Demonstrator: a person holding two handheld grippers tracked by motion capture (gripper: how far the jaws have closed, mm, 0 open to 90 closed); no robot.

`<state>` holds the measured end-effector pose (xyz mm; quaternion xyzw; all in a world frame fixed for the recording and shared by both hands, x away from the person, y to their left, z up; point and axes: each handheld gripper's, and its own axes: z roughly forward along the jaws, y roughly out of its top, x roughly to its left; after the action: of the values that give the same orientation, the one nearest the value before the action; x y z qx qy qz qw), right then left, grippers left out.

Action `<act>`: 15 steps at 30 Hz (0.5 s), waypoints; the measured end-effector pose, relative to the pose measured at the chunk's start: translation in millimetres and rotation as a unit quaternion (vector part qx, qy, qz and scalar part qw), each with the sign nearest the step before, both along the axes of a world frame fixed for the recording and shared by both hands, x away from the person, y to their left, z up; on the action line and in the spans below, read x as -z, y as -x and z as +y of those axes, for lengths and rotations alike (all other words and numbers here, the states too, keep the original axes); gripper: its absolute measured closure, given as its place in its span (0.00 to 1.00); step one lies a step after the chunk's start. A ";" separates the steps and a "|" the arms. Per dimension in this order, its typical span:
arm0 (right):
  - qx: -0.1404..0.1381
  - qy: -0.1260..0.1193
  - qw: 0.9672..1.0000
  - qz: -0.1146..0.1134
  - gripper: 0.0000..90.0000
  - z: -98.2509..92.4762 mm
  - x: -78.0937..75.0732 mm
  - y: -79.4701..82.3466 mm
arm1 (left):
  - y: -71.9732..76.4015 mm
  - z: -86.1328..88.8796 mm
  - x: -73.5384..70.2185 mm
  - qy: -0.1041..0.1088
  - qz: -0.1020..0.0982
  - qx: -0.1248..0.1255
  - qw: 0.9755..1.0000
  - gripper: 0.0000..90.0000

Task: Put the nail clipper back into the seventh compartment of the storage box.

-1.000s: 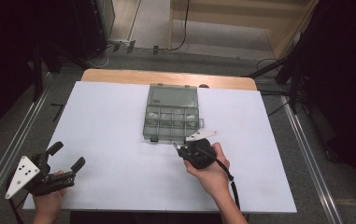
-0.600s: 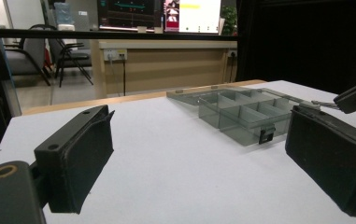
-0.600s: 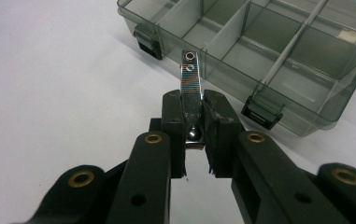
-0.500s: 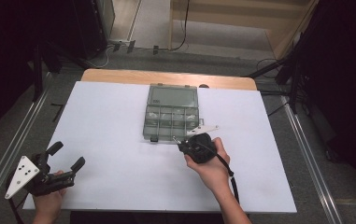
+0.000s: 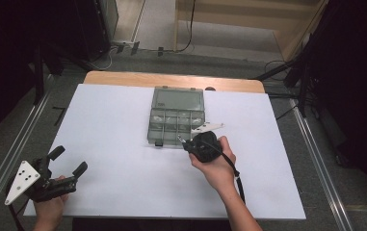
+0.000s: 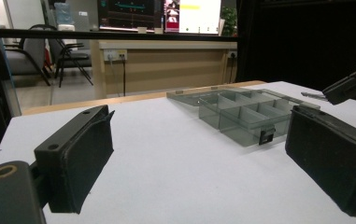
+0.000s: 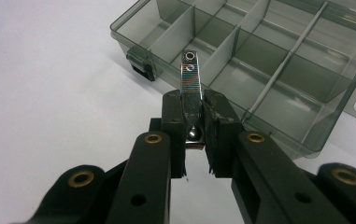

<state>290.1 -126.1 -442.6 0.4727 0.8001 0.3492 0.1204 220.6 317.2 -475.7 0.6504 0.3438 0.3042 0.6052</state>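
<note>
A white sheet [image 5: 123,144] is spread over a wooden table [image 5: 171,79], whose bare edge is seen along the far side. Grey floor, metal rails and dark stands are seen around it; in the left gripper view, chairs, a counter and lit screens are seen beyond the table.

At the near left corner of the sheet, the left gripper [image 5: 65,161] is held in a hand, its two padded jaws spread wide with nothing between them. In its own view the jaws frame bare white sheet, with the clear compartment box [image 6: 241,114] lying farther off and well apart from them.

Toward the middle, the box [image 5: 176,118] is seen lying open, its lid laid flat on the far side and its divided tray nearer the person.

Just right of the box's near edge, the right gripper [image 5: 187,143] is held in the other hand. Its jaws are pressed together on a small metal nail clipper [image 7: 190,88], pinched at its lower end between the pads. The clipper's free end is pointed over the front wall of the tray, above a near compartment.
</note>
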 end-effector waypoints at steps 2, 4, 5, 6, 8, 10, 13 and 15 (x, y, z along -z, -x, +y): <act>0.000 0.001 1.000 0.000 0.91 0.3 -1.2 -1.3 | -0.1 0.0 0.0 0.001 0.000 0.000 1.000 0.08; 0.002 0.001 1.000 -0.002 0.91 0.4 -1.8 -2.8 | -0.1 0.1 0.0 0.001 0.000 0.000 1.000 0.08; 0.002 0.002 1.000 -0.001 0.91 0.5 -2.2 -3.6 | -0.1 0.1 0.0 0.001 0.000 0.000 1.000 0.08; 0.002 0.004 1.000 -0.002 0.91 0.2 -2.2 -4.6 | -0.1 0.1 0.0 0.001 0.000 0.000 1.000 0.08; 0.004 0.002 1.000 -0.001 0.91 0.3 -2.3 -5.8 | -0.1 0.1 0.0 0.001 0.000 0.000 1.000 0.08; 0.003 0.002 1.000 -0.002 0.91 -0.3 -2.3 -7.7 | -0.1 0.1 0.0 0.001 0.000 0.000 1.000 0.08; 0.005 0.000 1.000 -0.001 0.91 -0.1 -2.7 -10.1 | -0.2 0.1 0.1 0.001 0.000 0.000 1.000 0.08; 0.004 0.001 1.000 -0.001 0.91 0.6 -2.8 -11.8 | -0.2 0.2 0.1 0.001 0.000 0.000 1.000 0.08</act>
<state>301.9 -125.5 -439.9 0.4752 0.7985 0.3482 0.1236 220.8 317.4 -475.8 0.6496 0.3441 0.3039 0.6060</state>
